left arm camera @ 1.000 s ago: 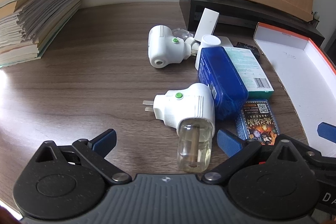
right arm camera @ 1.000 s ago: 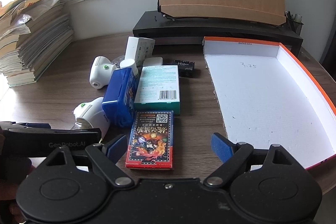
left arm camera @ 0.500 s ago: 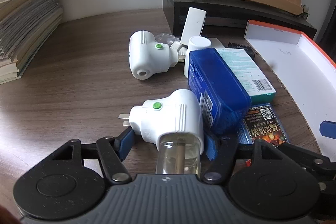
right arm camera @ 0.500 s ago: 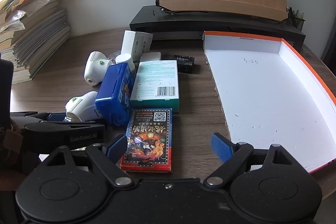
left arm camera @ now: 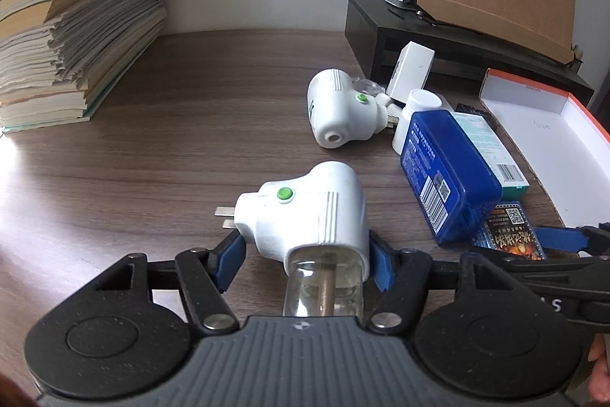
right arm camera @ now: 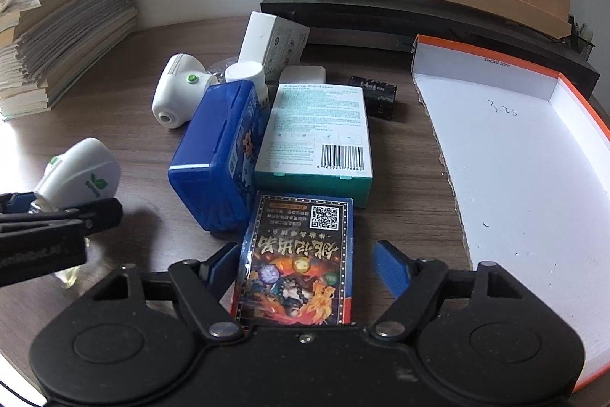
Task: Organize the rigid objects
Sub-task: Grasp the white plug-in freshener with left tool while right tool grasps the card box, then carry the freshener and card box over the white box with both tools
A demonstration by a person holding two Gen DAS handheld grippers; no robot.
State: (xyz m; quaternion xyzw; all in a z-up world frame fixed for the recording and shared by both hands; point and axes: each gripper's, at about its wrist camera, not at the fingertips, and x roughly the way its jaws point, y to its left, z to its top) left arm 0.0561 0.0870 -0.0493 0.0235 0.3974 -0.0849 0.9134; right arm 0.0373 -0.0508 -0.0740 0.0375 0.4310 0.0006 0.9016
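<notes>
We are clamping the left gripper (left arm camera: 305, 260) on the white plug-in vaporizer (left arm camera: 305, 216) while the right gripper's (right arm camera: 303, 267) jaws are closing around the card pack (right arm camera: 297, 266), untouched, on the desk (left arm camera: 152, 159).

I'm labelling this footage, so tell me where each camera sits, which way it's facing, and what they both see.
Left wrist: sits on the left tool, looking down and forward at the white plug-in it grips; only the tool shows.
Right wrist: sits on the right tool, looking down at the card pack between its closing jaws, not yet gripped.
Shared: blue case, orange tray, each other's tool.
</notes>
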